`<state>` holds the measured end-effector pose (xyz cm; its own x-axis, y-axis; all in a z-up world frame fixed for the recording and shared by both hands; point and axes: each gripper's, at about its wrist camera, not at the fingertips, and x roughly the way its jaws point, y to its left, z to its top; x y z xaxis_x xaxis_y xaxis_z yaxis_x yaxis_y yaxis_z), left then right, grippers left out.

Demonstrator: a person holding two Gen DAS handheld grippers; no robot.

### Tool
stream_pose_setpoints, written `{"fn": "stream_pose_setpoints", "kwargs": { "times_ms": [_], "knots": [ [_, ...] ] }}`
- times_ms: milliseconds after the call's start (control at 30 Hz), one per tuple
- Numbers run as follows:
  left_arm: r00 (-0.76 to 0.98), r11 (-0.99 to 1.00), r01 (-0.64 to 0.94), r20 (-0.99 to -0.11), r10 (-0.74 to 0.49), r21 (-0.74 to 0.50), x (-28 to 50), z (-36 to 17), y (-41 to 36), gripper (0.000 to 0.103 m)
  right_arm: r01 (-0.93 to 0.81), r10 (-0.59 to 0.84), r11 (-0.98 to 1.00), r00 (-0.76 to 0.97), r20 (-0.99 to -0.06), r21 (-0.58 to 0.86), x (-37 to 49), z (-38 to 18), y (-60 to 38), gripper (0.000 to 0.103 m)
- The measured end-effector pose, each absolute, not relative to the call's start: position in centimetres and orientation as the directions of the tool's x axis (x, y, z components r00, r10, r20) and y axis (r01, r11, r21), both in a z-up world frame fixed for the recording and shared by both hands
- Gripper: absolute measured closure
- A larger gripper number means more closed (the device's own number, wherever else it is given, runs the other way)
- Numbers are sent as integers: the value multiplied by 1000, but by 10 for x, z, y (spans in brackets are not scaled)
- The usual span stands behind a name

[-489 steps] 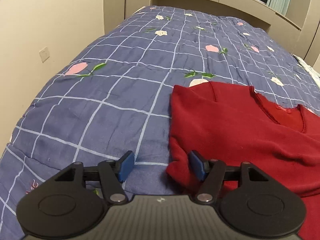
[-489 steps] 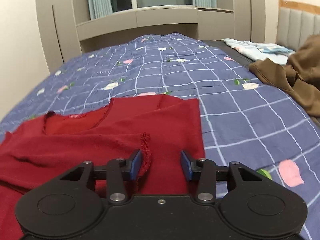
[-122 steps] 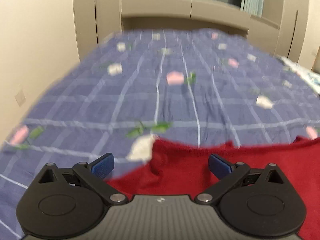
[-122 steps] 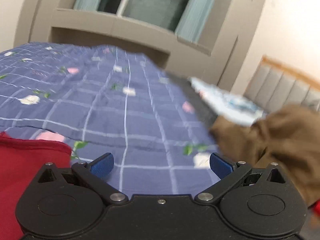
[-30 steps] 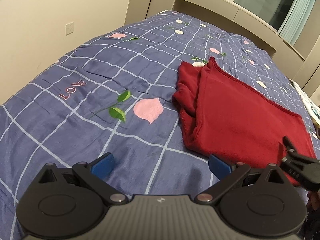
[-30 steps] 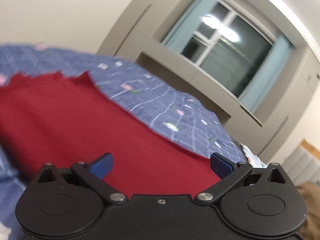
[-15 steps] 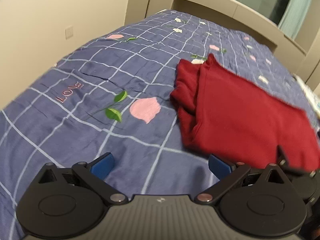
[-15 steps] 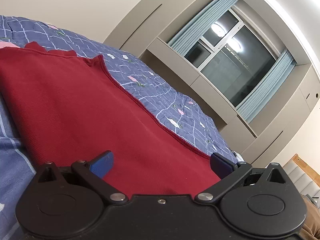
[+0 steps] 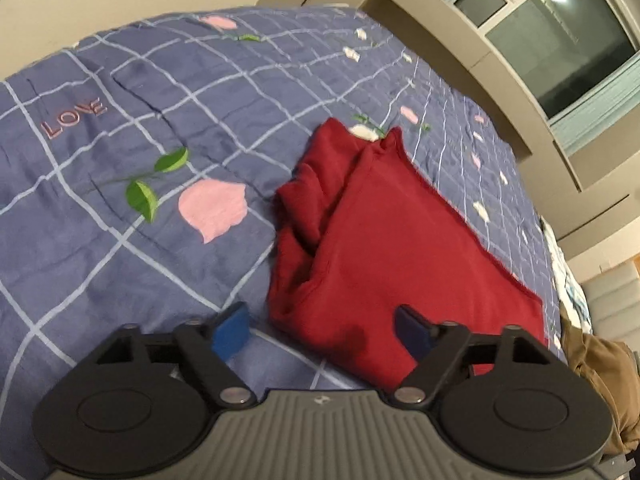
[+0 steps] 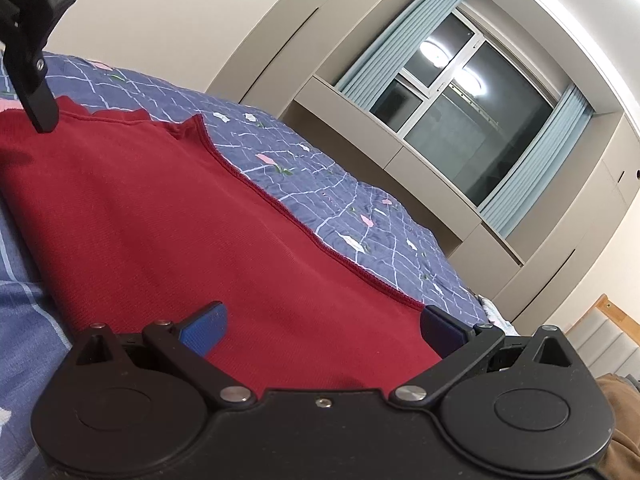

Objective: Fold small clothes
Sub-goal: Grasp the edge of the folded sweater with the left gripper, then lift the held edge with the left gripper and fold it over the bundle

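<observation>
Folded red sweater (image 9: 400, 248) flat on the blue checked quilt (image 9: 120, 240), brown garment (image 9: 600, 364) off to the far right. Left gripper (image 9: 320, 326) just been closing, jaws still apart, astride the sweater's near-left corner, pads not pressing. Right gripper (image 10: 320, 328) spread wide over the sweater's near edge, gripping nothing.
</observation>
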<state>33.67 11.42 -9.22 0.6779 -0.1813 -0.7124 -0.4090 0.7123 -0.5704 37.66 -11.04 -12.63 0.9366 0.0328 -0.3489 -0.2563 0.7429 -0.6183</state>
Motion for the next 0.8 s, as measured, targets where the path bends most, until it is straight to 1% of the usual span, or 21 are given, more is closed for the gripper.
{"fn": "stream_pose_setpoints", "kwargs": {
  "times_ms": [33,100,200,300,367,400,467,500,533,600,700,733,800],
  "knots": [
    [681,708,-406,-708,-187,-578,337,-93,114,49,-258,34,745,936,-351,-616,377,-126,-111,1],
    [681,698,-416,-708,-185,-583,338,-94,115,57,-262,38,748,934,-355,-610,377,-125,-111,1],
    [684,689,-426,-707,-178,-586,339,-96,116,57,-269,45,756,931,-363,-597,379,-123,-113,1],
    [690,666,-433,-699,-189,-607,344,-100,119,45,-274,49,760,928,-368,-589,380,-123,-115,1],
    [694,648,-446,-695,-185,-618,346,-101,122,45,-274,49,760,928,-368,-589,380,-122,-115,1],
    [694,642,-449,-695,-187,-621,348,-102,123,46,-274,49,760,929,-368,-590,380,-122,-115,1],
    [691,641,-455,-699,-184,-618,352,-103,123,55,-274,49,760,928,-368,-589,380,-123,-115,1],
    [688,644,-458,-703,-180,-613,352,-103,123,69,-274,49,760,928,-368,-589,380,-123,-115,1],
    [684,646,-459,-706,-181,-610,353,-103,123,77,-273,49,760,929,-367,-589,380,-123,-115,1],
    [691,637,-450,-696,-195,-625,352,-104,123,82,-269,46,756,931,-362,-596,380,-122,-114,1],
    [701,652,-435,-688,-188,-621,352,-101,120,82,-269,45,756,931,-361,-597,380,-122,-114,1],
    [700,653,-436,-689,-187,-619,353,-101,120,81,-269,46,757,931,-362,-596,379,-123,-114,1],
    [691,648,-442,-696,-194,-620,354,-103,120,75,-270,46,757,931,-363,-596,379,-123,-114,1]
  ]
}}
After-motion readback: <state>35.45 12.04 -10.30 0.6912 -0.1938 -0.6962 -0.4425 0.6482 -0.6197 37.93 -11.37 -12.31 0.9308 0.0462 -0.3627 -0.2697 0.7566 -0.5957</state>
